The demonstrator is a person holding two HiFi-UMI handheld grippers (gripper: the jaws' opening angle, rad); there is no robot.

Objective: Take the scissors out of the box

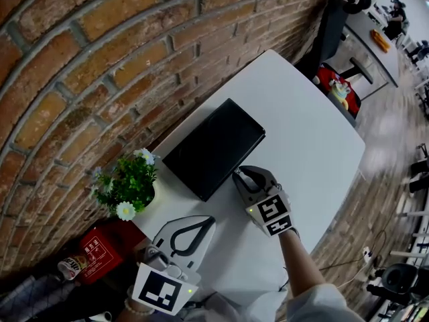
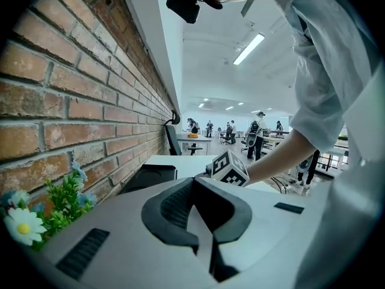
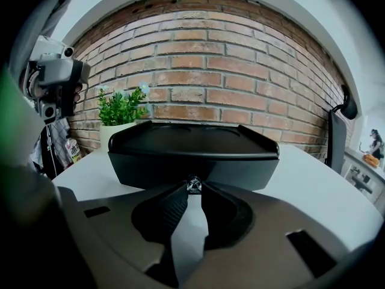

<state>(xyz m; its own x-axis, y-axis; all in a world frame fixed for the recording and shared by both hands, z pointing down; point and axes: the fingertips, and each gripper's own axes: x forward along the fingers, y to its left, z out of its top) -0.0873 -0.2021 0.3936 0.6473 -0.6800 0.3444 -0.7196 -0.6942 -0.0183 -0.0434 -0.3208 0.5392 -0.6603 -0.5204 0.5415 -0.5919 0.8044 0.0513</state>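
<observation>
black box [image 1: 213, 147] knob [image 3: 194, 185] pinched by right tongs [image 1: 236, 174].

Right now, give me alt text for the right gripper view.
The right gripper has its jaws closed on a small shiny knob on the front of a black box, which sits on a white table. Behind the box are a brick wall and, at left, a plant.

My right gripper [image 3: 194, 189] has its jaw tips pinched on the little shiny knob [image 3: 194, 184] at the front of the black box [image 3: 192, 155]. The box sits on the white table [image 3: 328, 188]. There's a potted plant [image 3: 120, 110] behind its left corner and a brick wall [image 3: 210, 71] at the back.
</observation>
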